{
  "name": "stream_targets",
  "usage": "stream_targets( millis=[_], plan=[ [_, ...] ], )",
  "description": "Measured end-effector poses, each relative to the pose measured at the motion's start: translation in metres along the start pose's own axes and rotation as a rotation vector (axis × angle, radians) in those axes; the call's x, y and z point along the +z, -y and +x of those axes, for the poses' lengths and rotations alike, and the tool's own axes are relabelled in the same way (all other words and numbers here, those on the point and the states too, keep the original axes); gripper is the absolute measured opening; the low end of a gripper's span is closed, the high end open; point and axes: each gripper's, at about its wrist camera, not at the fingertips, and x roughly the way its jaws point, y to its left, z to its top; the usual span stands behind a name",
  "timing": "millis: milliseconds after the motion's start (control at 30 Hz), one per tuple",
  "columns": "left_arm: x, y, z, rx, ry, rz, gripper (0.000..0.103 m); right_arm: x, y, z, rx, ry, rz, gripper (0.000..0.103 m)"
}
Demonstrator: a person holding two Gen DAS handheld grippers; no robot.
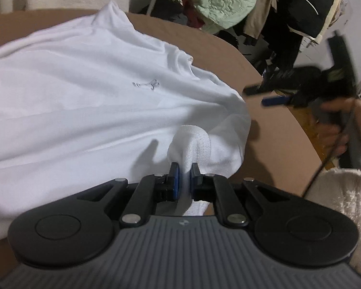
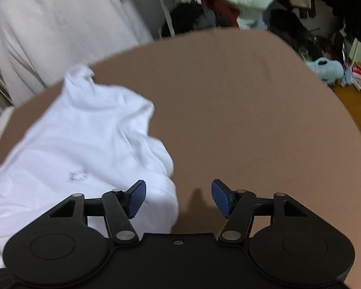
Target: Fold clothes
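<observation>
A white T-shirt (image 1: 89, 101) with a small grey print lies spread on the brown table (image 1: 219, 55). My left gripper (image 1: 185, 178) is shut on a bunched fold of the shirt's white fabric, which bulges out past the blue pads. In the right wrist view the same white T-shirt (image 2: 84, 149) lies to the left on the brown table (image 2: 252, 110). My right gripper (image 2: 179, 197) stands open above the shirt's right edge, with only bare table between the pads. The right gripper (image 1: 274, 95) also shows blurred at the right of the left wrist view, held by a hand (image 1: 334, 125).
Piled clothes, among them a pale green quilted jacket (image 1: 223, 2) and dark garments (image 1: 308, 4), stand behind the table. A cream curtain (image 2: 60, 24) hangs at the back left. A light blue plush toy (image 2: 327, 68) lies on the wooden floor. A fluffy white sleeve (image 1: 341, 207) is at the right.
</observation>
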Motion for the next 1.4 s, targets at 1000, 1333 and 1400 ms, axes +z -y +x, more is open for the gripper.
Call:
stream_targets(
  millis=[1000,1333,1400],
  plan=[
    [-0.003,0.0,0.012,-0.05,-0.03,-0.014,0.008,0.026,0.027,0.082,0.423,-0.153,0.096,0.024],
    [0.01,-0.006,-0.012,-0.172,-0.077,-0.097,0.008,0.024,-0.011,0.05,0.055,-0.023,-0.107,0.018],
    [0.007,-0.017,-0.002,-0.121,-0.121,-0.08,0.01,0.023,-0.012,0.062,-0.009,-0.047,-0.134,0.039]
  ],
)
